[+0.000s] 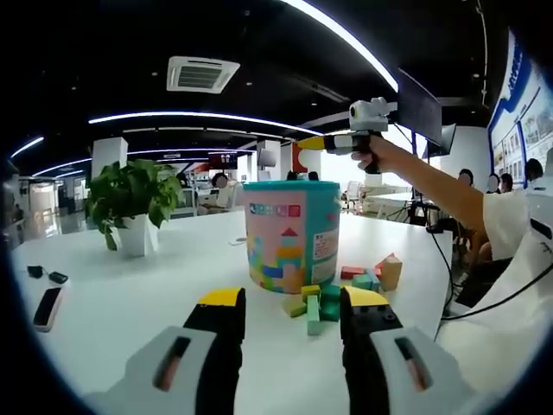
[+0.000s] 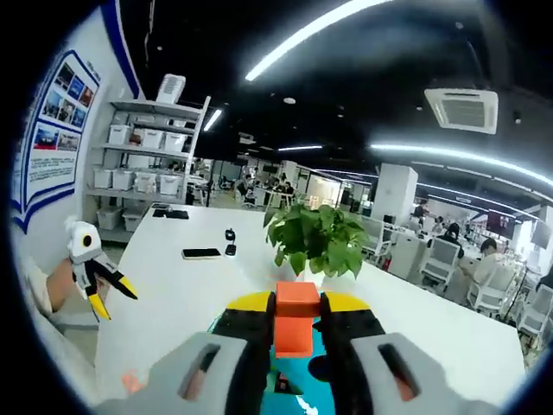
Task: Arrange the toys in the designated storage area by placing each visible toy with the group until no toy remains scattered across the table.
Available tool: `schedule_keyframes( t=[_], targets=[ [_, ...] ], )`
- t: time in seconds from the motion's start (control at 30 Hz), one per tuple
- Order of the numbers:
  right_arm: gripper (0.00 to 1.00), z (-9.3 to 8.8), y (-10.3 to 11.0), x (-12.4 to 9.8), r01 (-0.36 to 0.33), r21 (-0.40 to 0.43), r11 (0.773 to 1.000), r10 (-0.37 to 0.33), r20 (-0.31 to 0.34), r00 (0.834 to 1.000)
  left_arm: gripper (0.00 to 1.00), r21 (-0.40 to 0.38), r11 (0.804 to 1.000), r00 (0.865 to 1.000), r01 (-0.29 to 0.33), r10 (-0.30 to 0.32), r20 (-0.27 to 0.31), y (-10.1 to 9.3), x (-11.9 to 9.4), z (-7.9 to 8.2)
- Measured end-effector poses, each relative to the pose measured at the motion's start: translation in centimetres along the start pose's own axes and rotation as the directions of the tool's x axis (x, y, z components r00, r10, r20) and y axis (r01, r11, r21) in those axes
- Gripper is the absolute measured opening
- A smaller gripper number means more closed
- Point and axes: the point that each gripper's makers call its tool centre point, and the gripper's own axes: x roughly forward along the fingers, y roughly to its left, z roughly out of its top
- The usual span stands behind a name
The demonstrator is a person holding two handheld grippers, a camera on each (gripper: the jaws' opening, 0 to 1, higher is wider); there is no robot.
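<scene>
A round toy bucket (image 1: 292, 233), pink and teal with block pictures, stands on the white table (image 1: 155, 285). Several coloured wooden blocks (image 1: 346, 290) lie scattered at its right foot. My left gripper (image 1: 292, 300) is low over the table in front of the bucket, open with nothing between its fingers. A hand holds my right gripper (image 1: 333, 143) high above the bucket. In the right gripper view, that gripper (image 2: 298, 304) is shut on an orange block (image 2: 296, 320), directly over the bucket's teal opening (image 2: 302, 376). The left gripper (image 2: 112, 298) appears at the left, open.
A potted plant (image 1: 134, 203) stands on the table left of the bucket; it appears beyond the bucket as the plant (image 2: 315, 238). Phones (image 1: 47, 304) and small dark items lie near the left edge. A person's arm (image 1: 432, 186) and cables reach in from the right.
</scene>
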Motion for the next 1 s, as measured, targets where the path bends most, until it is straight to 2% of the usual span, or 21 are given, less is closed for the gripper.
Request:
schedule_keyframes(
  t=[0.17,0.53,0.57,0.63,1.0],
  targets=[
    [0.2,-0.5,-0.1,1.4,0.025,0.058,0.998,-0.024,-0.013,1.0,0.45,0.0,1.0,1.0,-0.002,0.002,0.005,0.1,-0.1,0.1],
    [0.2,-1.9,0.6,2.8,0.029,0.02,0.999,-0.028,-0.057,0.998,0.45,-0.001,1.0,1.0,-0.002,0.002,0.004,0.3,-0.2,0.0],
    [0.2,-1.7,0.5,2.8,0.038,0.019,0.999,-0.037,-0.034,0.999,0.45,-0.001,1.0,1.0,-0.002,0.002,0.004,0.3,-0.2,0.0],
    [0.2,-1.7,0.4,3.0,0.038,0.023,0.999,-0.038,-0.031,0.999,0.45,-0.003,1.0,1.0,-0.006,0.006,0.005,0.3,-0.2,0.0],
    [0.21,-2.1,-0.1,3.0,0.026,0.077,0.997,-0.021,-0.059,0.998,0.45,-0.002,1.0,1.0,-0.003,0.003,0.004,0.3,-0.1,0.0]
  ],
)
